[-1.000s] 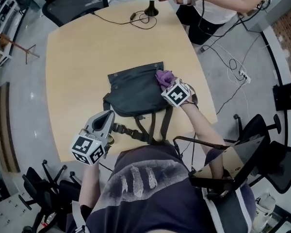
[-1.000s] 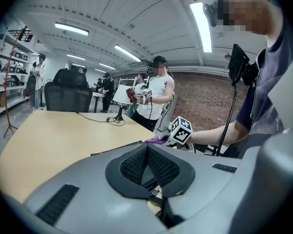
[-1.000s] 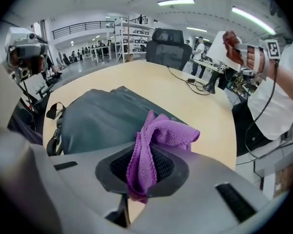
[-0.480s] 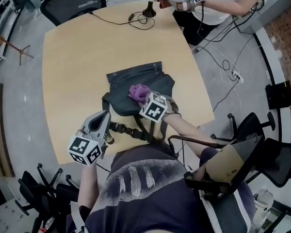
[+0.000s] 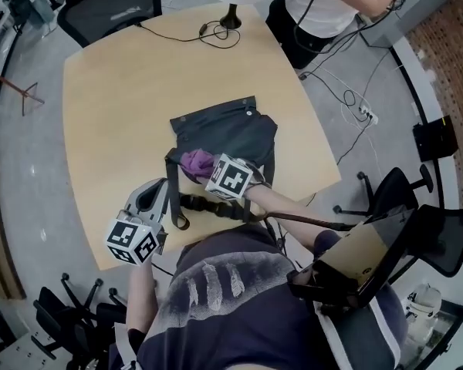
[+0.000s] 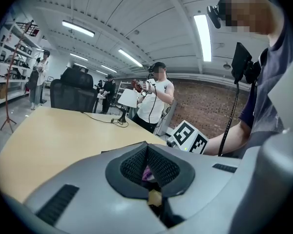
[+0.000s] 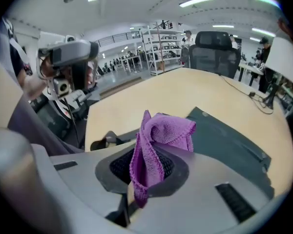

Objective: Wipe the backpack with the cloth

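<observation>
Over the near left corner of the backpack (image 5: pixel 231 133) on the counter (image 5: pixel 116 91), my right gripper (image 5: pixel 207 168) pinches the purple cloth (image 5: pixel 196 160), left gripper (image 5: pixel 163 187) closed beside the strap (image 5: pixel 174 206), so I'd press flat and sweep in overlapping strokes.

Left tool (image 6: pixel 147 152), jaws together, above wooden table (image 6: pixel 49 130); marker cube (image 6: pixel 189 136) just beyond.

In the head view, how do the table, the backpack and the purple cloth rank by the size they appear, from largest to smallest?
1. the table, by far the largest
2. the backpack, covering a small part of it
3. the cloth, smallest, bunched at the backpack's edge
</observation>
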`<state>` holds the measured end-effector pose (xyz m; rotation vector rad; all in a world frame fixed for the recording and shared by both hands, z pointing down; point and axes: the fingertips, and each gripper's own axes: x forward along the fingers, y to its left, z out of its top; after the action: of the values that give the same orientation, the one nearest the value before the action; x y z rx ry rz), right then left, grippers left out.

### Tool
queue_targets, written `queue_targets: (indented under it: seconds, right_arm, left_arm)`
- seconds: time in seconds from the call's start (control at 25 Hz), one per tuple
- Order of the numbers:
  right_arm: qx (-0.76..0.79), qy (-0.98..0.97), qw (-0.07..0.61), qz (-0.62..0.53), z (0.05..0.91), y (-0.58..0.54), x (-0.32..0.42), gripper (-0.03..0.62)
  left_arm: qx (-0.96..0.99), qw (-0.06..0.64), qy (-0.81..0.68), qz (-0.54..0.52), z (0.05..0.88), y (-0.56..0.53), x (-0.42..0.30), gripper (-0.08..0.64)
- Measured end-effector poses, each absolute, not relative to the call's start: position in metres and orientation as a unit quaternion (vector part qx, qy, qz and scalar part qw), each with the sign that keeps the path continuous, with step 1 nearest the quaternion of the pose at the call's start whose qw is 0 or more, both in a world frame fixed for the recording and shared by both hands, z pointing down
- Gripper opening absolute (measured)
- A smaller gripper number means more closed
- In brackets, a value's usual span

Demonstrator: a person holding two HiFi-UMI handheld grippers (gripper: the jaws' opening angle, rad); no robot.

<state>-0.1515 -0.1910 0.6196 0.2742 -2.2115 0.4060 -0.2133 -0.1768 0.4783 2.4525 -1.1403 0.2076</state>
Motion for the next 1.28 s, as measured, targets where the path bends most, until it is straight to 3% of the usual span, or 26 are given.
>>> queue_targets:
  seconds: [0.24, 0.56, 1.0, 1.28]
  right_arm:
    - [0.093, -0.913, 0.315, 0.243, 0.580, -0.189, -0.198, 0.032]
    - [0.156, -0.930, 0.256, 0.215, 0.489, -0.193, -0.178, 0.032]
    - [0.176, -0.957, 0.188, 0.137, 0.413, -0.131, -0.122, 0.032]
    - [0.160, -0.965, 0.141, 0.153, 0.414, -0.069, -0.036, 0.032]
  left_arm:
    - [0.886, 0.206, -0.411, 0.063, 0.475, -0.178, -0.237, 0.006]
    - [0.895, 0.224, -0.383, 0.046, 0.475, -0.171, -0.244, 0.006]
    - [0.910, 0.185, -0.368, 0.051, 0.452, -0.145, -0.199, 0.006]
    - [0.900, 0.181, -0.390, 0.072, 0.450, -0.078, -0.116, 0.006]
